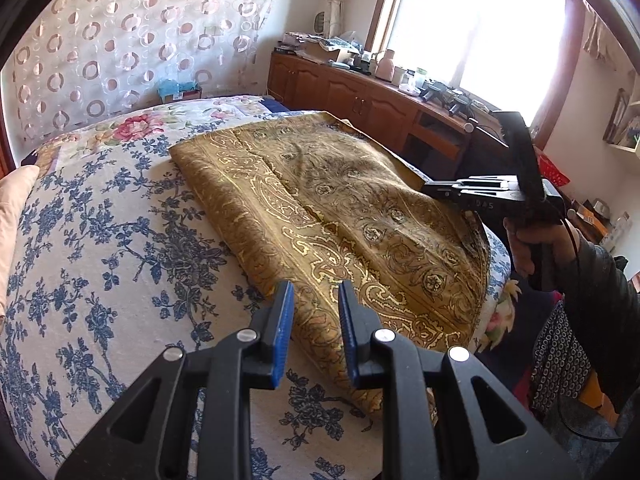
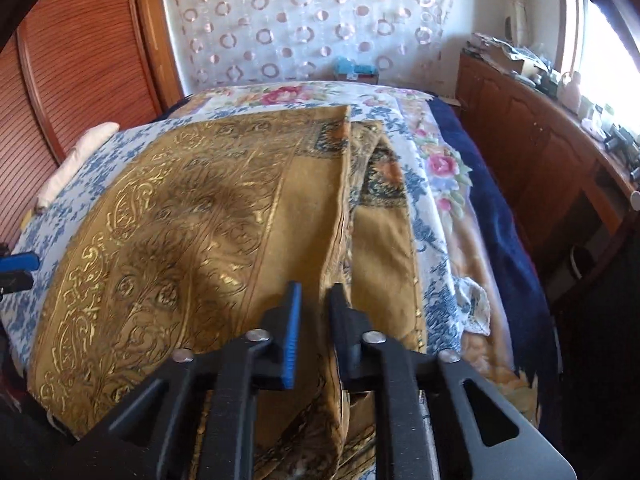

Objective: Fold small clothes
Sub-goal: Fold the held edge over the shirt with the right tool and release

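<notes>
A mustard-gold paisley cloth point(image 1: 320, 208) lies folded on the bed, and it also fills the right wrist view point(image 2: 192, 232). My left gripper point(image 1: 316, 292) is open and empty, its jaws hovering over the cloth's near edge. My right gripper point(image 2: 314, 292) has its jaws around a raised fold of the cloth's right edge, with a narrow gap still between them. In the left wrist view the right gripper point(image 1: 432, 189) reaches in at the cloth's far right edge, held by a hand.
The bed has a blue-and-white floral cover point(image 1: 100, 240) and a pink rose quilt point(image 2: 440, 164). A wooden cabinet point(image 1: 360, 96) with clutter runs under the window. A patterned curtain point(image 2: 312, 20) hangs behind. A wooden wardrobe door point(image 2: 76, 80) stands left.
</notes>
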`<state>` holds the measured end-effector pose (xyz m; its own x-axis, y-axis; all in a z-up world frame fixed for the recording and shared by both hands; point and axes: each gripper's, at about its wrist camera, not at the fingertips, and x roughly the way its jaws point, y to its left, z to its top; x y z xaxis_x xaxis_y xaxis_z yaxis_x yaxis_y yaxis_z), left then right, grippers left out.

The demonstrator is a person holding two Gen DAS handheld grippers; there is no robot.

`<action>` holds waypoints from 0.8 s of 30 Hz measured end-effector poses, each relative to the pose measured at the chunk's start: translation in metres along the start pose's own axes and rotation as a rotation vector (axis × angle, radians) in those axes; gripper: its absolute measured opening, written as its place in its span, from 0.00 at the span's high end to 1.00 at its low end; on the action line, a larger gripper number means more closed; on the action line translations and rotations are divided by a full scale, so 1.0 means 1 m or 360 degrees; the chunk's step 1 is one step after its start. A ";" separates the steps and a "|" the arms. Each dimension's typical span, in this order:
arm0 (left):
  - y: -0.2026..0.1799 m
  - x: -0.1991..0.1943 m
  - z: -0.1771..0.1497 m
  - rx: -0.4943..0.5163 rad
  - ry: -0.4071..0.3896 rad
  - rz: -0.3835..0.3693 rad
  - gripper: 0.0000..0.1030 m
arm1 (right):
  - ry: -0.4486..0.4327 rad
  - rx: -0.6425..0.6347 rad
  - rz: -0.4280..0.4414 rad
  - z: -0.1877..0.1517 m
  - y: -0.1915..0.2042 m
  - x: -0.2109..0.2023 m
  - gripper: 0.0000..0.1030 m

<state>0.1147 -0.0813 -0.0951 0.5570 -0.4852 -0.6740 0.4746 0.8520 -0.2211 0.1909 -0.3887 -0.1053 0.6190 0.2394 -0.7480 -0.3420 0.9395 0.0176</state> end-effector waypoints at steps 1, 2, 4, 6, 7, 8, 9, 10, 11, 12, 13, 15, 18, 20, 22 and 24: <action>-0.001 0.001 0.000 0.0003 0.0009 -0.0004 0.81 | -0.0037 -0.0013 -0.0010 -0.002 0.001 -0.004 0.99; -0.002 0.003 -0.001 0.0010 0.0024 -0.0021 0.81 | -0.0073 -0.0022 -0.0020 -0.002 0.001 -0.008 1.00; -0.004 0.005 0.000 0.0027 0.0037 -0.0041 0.81 | -0.0155 0.0014 -0.0057 -0.002 -0.002 -0.021 1.00; -0.005 0.007 0.000 0.0031 0.0044 -0.0052 0.79 | -0.0209 0.0058 -0.0084 -0.001 -0.008 -0.032 1.00; -0.006 0.008 0.000 0.0028 0.0050 -0.0052 0.76 | -0.0238 0.0071 -0.0116 -0.001 -0.010 -0.037 1.00; -0.006 0.010 -0.001 0.0024 0.0062 -0.0044 0.75 | -0.0252 0.0080 -0.0140 -0.002 -0.013 -0.040 1.00; -0.006 0.012 -0.002 0.0022 0.0068 -0.0040 0.75 | -0.0247 0.0092 -0.0142 -0.002 -0.017 -0.042 1.00; -0.006 0.014 -0.003 0.0019 0.0075 -0.0041 0.75 | -0.0232 0.0107 -0.0127 -0.003 -0.020 -0.041 1.00; -0.006 0.016 -0.004 0.0014 0.0081 -0.0048 0.74 | -0.0217 0.0113 -0.0118 -0.005 -0.021 -0.040 1.00; -0.007 0.018 -0.005 0.0009 0.0096 -0.0052 0.74 | -0.0202 0.0107 -0.0120 -0.006 -0.021 -0.037 1.00; -0.008 0.019 -0.006 0.0009 0.0103 -0.0050 0.73 | -0.0192 0.0086 -0.0136 -0.008 -0.019 -0.035 1.00; -0.010 0.022 -0.008 0.0012 0.0123 -0.0037 0.73 | -0.0185 0.0066 -0.0155 -0.011 -0.016 -0.032 1.00; -0.012 0.026 -0.013 0.0012 0.0159 -0.0018 0.73 | -0.0197 0.0052 -0.0178 -0.014 -0.014 -0.033 0.99; -0.011 0.026 -0.017 0.0008 0.0169 -0.0010 0.73 | -0.0170 0.0055 -0.0211 -0.017 -0.014 -0.032 0.93; -0.011 0.026 -0.019 -0.0003 0.0173 -0.0011 0.73 | -0.0162 0.0053 -0.0226 -0.020 -0.014 -0.034 0.76; -0.011 0.027 -0.021 -0.0006 0.0180 0.0002 0.73 | -0.0174 0.0056 -0.0183 -0.026 -0.014 -0.040 0.60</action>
<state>0.1097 -0.0999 -0.1256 0.4770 -0.4592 -0.7494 0.4713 0.8533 -0.2229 0.1528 -0.4173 -0.0926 0.7265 0.1532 -0.6698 -0.2408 0.9698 -0.0394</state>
